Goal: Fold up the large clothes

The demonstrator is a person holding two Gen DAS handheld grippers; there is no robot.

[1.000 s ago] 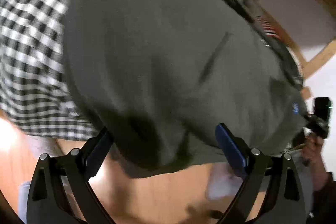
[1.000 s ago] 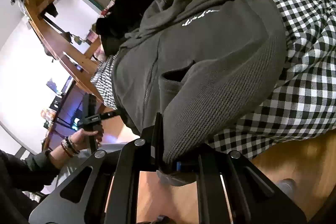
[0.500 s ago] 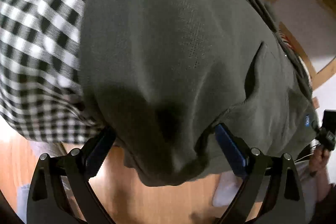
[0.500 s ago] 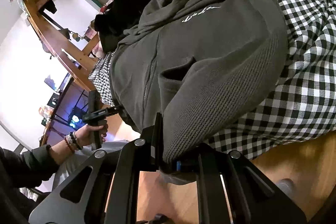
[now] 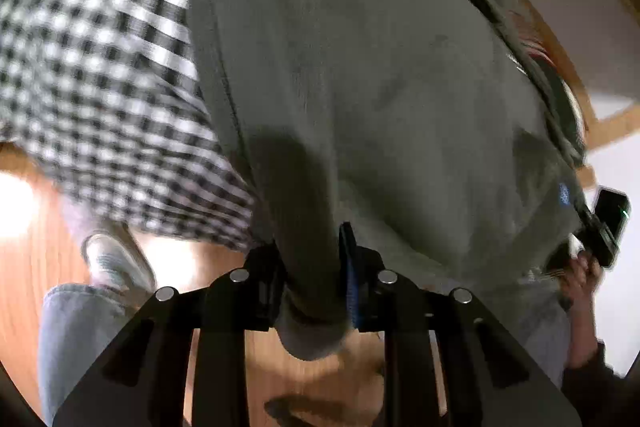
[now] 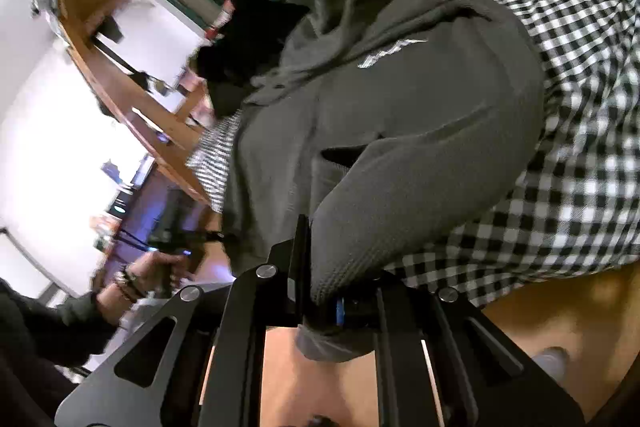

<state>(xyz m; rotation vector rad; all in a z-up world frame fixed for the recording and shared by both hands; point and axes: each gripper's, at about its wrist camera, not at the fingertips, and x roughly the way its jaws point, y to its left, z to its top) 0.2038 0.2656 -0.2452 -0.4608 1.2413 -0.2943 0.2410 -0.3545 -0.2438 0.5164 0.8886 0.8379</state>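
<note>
A large dark grey zip hoodie (image 5: 360, 67) lies spread on a bed with a black-and-white checked cover (image 5: 100, 47), its hem hanging over the bed's edge. My left gripper (image 5: 312, 259) is shut on a bunch of the hoodie's hem. In the right wrist view the same hoodie (image 6: 400, 131) shows its zip, a pocket slit and white chest lettering. My right gripper (image 6: 320, 267) is shut on the ribbed hem at the other corner. The left gripper and the hand holding it show in the right wrist view (image 6: 168, 247).
A wooden floor (image 5: 24, 267) lies below the bed's edge, with a foot in a grey shoe (image 5: 116, 263). A wooden bunk frame (image 6: 120, 75) stands beyond the bed. A black garment (image 6: 248, 39) lies past the hoodie. The checked cover (image 6: 580, 107) lies to the right.
My left gripper was open around the hem and has closed on it. The right gripper has kept its grip and shifted a little.
</note>
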